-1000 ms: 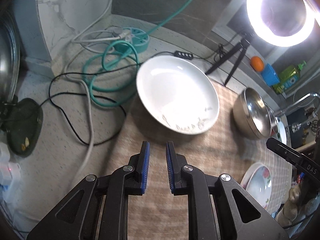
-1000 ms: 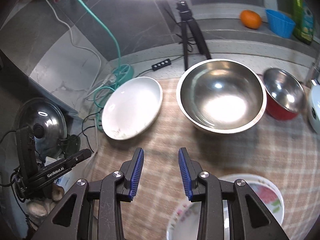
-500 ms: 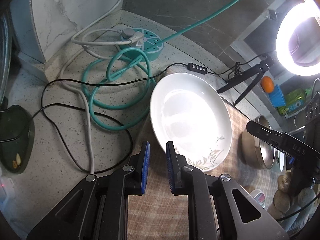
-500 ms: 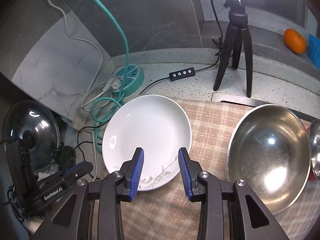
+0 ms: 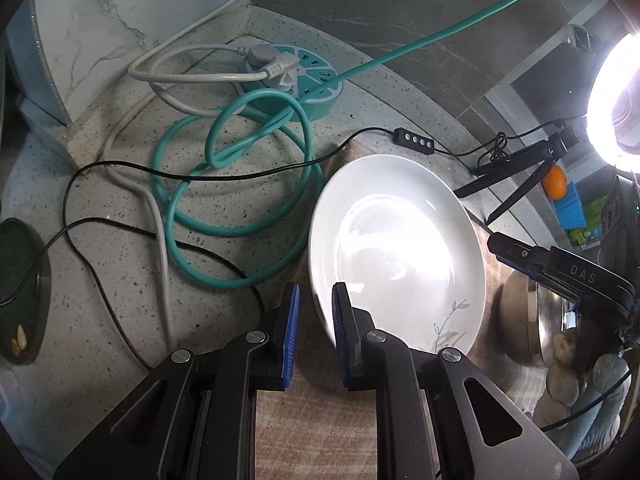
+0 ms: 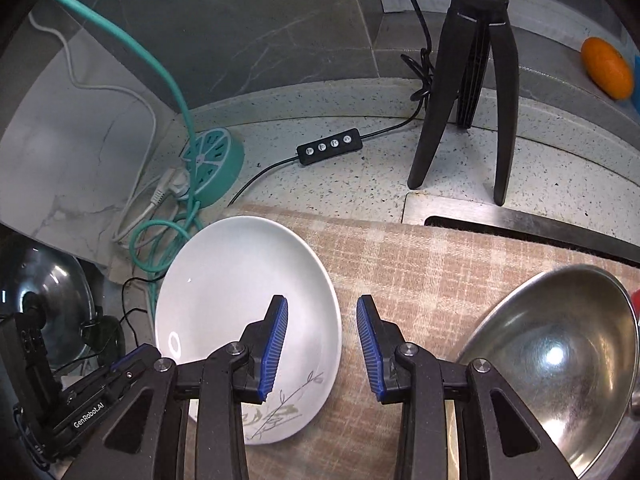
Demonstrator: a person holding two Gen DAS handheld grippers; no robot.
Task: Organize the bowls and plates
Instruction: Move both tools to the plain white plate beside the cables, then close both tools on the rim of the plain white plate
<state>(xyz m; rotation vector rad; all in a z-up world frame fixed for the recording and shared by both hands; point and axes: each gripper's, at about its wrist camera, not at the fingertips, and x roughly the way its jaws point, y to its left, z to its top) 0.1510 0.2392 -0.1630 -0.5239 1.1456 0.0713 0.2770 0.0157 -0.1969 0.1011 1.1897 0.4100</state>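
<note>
White glazed plate with a faint leaf sprig [image 5: 396, 256], sitting at the left end of a beige checked cloth mat [image 6: 400, 256], centre-right in the left wrist view and lower left in the right wrist one. Looks like the step is a two-sided pickup of that plate.

Left gripper [image 5: 316, 328] hovering right at the plate's near-left rim, blue pads parted a little, nothing between them. Right gripper [image 6: 322, 344] over the plate's right edge, jaws spread wider, also empty. So neither one holding anything yet.

Best bet, probably: straddle the rim so one pad goes under the lip and one over, then pinch gently. Glazed ceramic, likely slippery, so lift level. Worth minding the big stainless steel bowl [image 6: 560, 364] close by at lower right.

Speckled grey stone counter [image 5: 120, 280] underneath, cluttered: coiled teal cable [image 5: 240, 184] and round teal power strip [image 5: 296, 80] upper middle, black tripod [image 6: 468, 92] upper right, orange fruit [image 6: 606, 68] far top right. Marbled grey wall tiles behind.
</note>
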